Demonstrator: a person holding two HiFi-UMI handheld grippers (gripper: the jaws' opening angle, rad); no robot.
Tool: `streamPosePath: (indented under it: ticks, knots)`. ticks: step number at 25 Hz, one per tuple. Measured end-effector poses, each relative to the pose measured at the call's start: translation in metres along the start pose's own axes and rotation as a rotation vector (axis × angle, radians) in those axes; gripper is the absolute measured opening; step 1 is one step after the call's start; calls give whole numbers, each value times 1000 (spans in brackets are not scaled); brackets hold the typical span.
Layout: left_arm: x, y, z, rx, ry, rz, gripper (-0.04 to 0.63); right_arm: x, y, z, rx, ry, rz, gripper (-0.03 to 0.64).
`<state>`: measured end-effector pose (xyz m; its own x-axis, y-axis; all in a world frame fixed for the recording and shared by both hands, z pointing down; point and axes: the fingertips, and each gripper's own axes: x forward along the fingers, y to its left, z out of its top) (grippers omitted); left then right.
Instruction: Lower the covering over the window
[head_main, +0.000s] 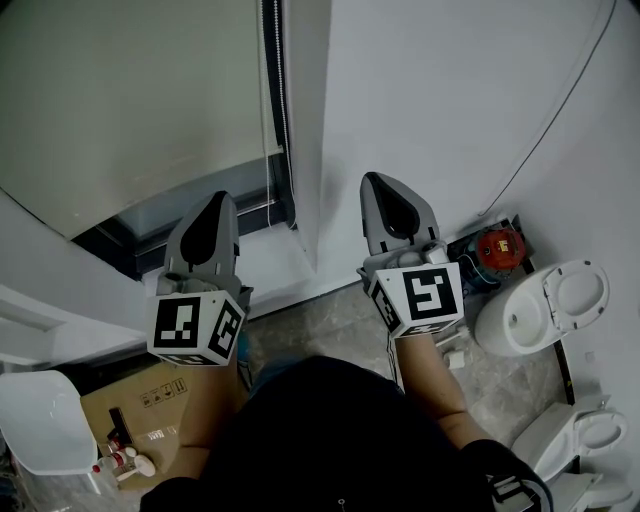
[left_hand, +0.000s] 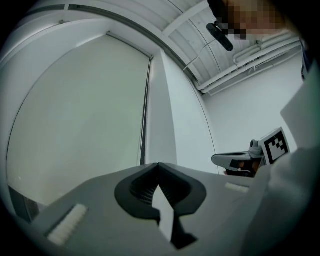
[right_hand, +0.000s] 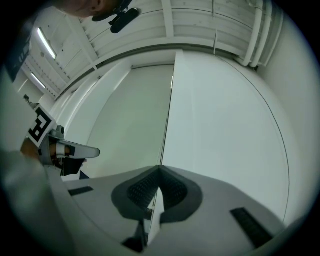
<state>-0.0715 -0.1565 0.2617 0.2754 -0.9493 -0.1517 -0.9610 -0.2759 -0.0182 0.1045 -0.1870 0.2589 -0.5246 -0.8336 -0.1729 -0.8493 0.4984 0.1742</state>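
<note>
Left gripper (head_main: 222, 198) and right gripper (head_main: 373, 180): jaws closed tip to tip, empty, both facing the white wall (head_main: 450, 100). The blind (head_main: 120, 90) hangs ahead of the left gripper, with its cord (head_main: 272, 100) along its right edge. A toilet (head_main: 540, 310) stands on the stone floor (head_main: 330, 325).

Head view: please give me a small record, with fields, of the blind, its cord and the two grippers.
blind: mostly down; a dark strip of window is uncovered below it
bead cord: hangs at the blind's right edge, not held
left gripper: jaws together, empty, apart from the cord
right gripper: jaws together, empty, in front of the white wall
floor, right side: white toilet
</note>
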Motion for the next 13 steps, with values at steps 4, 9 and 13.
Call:
streamPosePath:
  ticks: [4,9,13]
  knots:
    - [3,3,-1,-2,3,-3,11,6,1,-1,-2,3,-1,12]
    - [8,9,-3,-1,7,-1,11,15,3,-2,-5,6,4,12]
    - [19,18,-9,-4,13,-12,11,31,4,-7,-1,8,1,12]
